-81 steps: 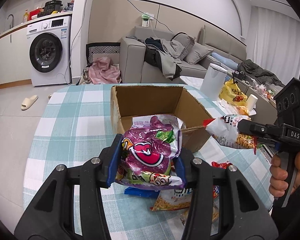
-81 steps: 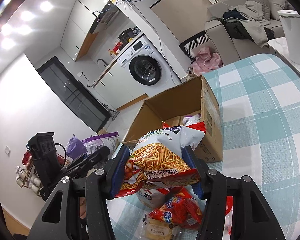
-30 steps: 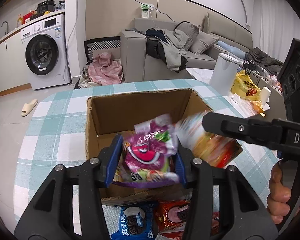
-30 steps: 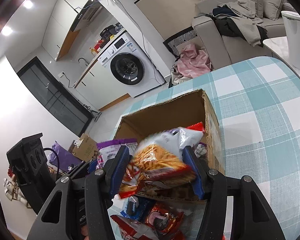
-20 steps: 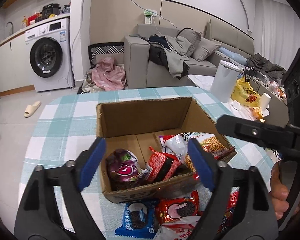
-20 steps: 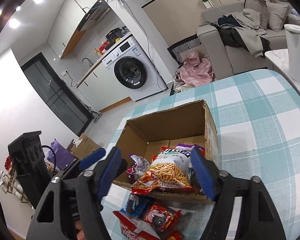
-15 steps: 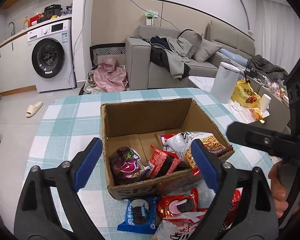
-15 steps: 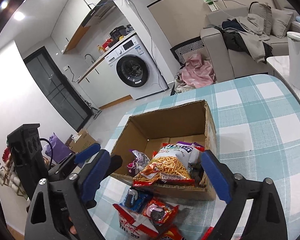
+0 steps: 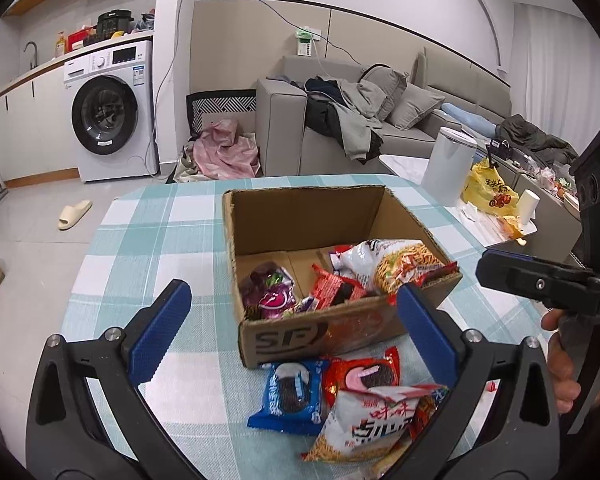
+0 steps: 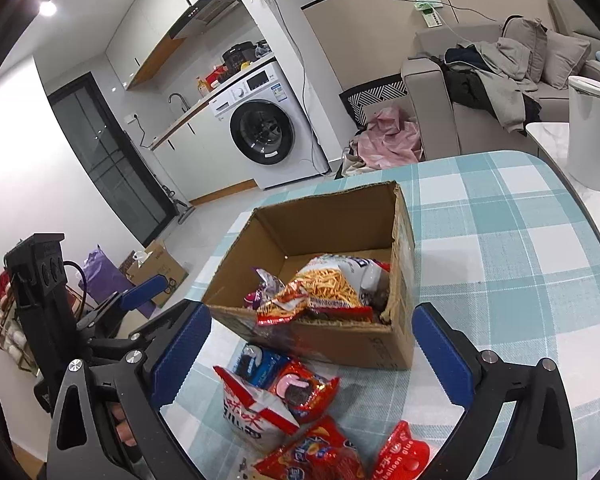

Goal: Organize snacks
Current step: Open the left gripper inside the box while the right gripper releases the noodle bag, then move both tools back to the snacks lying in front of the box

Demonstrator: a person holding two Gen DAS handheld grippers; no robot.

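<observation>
Snack packets, still loose on the bench in front of the cardboard box (image 9: 320,336): white noodle-stick bag (image 9: 374,424) nearest, then blue cookie pack (image 9: 290,394) and red cookie pack (image 9: 364,374) touching the box's near wall. Probably light, crinkly, air-puffed and slippery; contents brittle, so best pinched gently across a flat middle or by a sealed end seam, not crushed. Inside the box: purple bag (image 9: 270,292), small red pack (image 9: 332,286), big noodle bag (image 9: 396,262) draped over the right rim. Left claw (image 9: 294,334) spread wide, empty, hovering level above the loose packets. Right claw (image 10: 314,354) likewise released, tilted down toward them from the box's right.
</observation>
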